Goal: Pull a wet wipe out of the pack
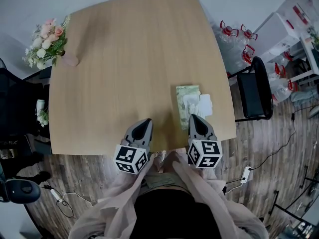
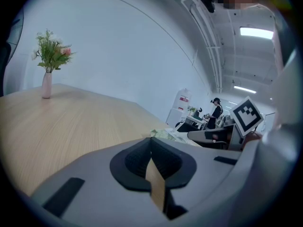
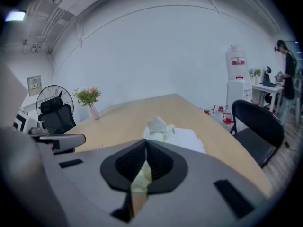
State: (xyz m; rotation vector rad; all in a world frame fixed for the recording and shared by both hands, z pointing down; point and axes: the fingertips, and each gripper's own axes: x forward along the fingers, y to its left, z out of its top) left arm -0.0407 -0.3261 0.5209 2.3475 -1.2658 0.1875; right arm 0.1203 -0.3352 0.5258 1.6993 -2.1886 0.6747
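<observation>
From the head view, the wooden table (image 1: 124,59) lay below, and both claws sat over its near edge. The pack of wet wipes (image 1: 187,101) lay flat on the table's right side, and its white lid flap (image 1: 205,103) was folded open to the right. The right claw (image 1: 196,119) pointed at the near end of the pack, with its tip right at that end. I could not tell if it touched. The left claw (image 1: 143,123) was over bare wood, well apart from the pack. Only this view showed both claws side by side, with the pink flowers (image 1: 47,41) at the far left corner and the black chair (image 1: 255,91) beside the table's right edge.

From the left gripper view, the left claw (image 2: 151,143) had its two jaws pressed together with nothing between them. Only this view showed the flowers' pink vase (image 2: 46,85) from the side. The pack (image 2: 165,134) was just a small pale bit off to the right, near the right claw's marker cube (image 2: 247,115).

From the right gripper view, the right claw (image 3: 145,145) also had its jaws pressed together, and they pinched nothing. The pack (image 3: 163,132) lay straight ahead, just past the tips. This view alone showed a small pale piece (image 3: 156,124) sticking up from the top of the pack. It also showed a fan (image 3: 54,98) behind the table and a person (image 3: 286,74) far off at the right.
</observation>
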